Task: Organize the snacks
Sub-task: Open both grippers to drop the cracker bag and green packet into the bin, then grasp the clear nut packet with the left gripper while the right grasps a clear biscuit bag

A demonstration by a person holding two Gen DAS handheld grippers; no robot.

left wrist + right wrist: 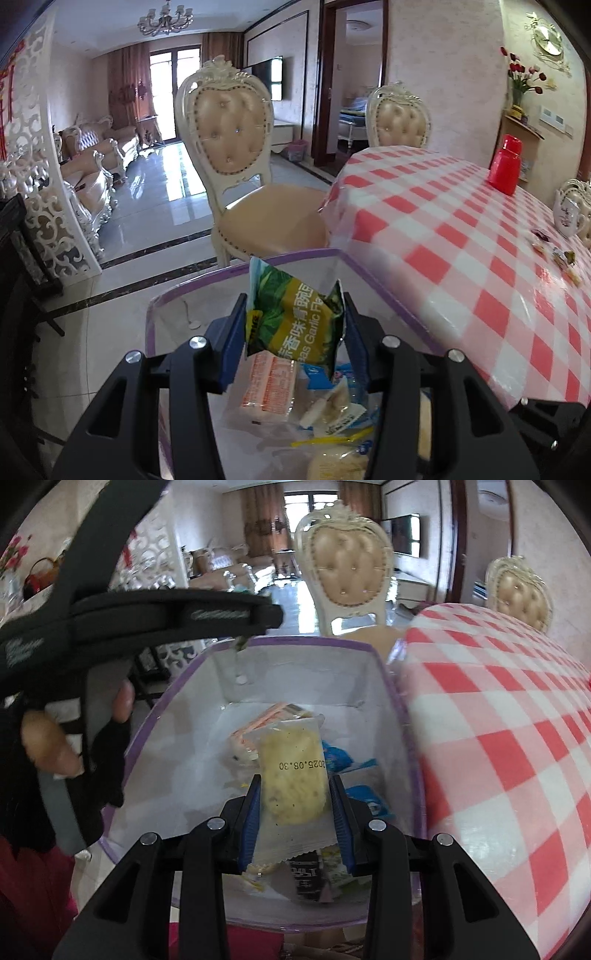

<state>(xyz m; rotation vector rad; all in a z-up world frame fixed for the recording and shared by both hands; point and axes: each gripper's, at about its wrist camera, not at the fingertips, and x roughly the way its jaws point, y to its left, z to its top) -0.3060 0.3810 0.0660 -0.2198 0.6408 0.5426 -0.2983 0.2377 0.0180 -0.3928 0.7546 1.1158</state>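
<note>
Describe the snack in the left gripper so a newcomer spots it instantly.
Beside the red-and-white checked table sits a clear purple-rimmed bin. Above it, the left gripper pinches a green-and-yellow garlic pea packet, the only green wrapper; those below are orange, blue or clear.

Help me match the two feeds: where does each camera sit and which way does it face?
Left wrist: on the left gripper, looking down along its fingers at the green packet it grips over the bin; only its fingers show.
Right wrist: on the right gripper, gripping the clear packet; left gripper and a hand show.
Shared: bin, checked table, chair.
</note>
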